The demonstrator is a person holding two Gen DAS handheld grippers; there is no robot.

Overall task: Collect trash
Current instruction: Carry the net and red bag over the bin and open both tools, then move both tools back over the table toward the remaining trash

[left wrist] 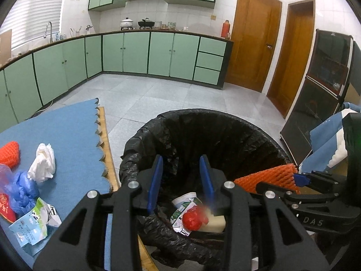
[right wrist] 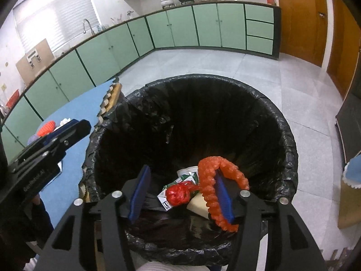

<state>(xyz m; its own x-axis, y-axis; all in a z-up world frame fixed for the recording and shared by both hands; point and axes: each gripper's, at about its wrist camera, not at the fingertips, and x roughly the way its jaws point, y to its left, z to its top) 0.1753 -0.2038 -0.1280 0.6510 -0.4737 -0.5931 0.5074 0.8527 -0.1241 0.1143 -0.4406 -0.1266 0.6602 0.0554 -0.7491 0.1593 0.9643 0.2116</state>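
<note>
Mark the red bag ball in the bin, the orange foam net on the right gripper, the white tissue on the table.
red bag ball (right wrist: 177, 194): right wrist view, middle of ball.
orange foam net (right wrist: 208, 194): right wrist view, left strand.
white tissue (left wrist: 42, 162): left wrist view, centre of wad.

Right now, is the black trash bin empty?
No. The bin already holds a red ball of plastic, a crushed carton and a pale block.

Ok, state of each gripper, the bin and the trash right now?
left gripper: open, empty, over bin
right gripper: open, orange foam net draped on one finger
bin: black-lined, holding red bag, carton, sponge
white tissue: on blue tablecloth, uncollected
</note>
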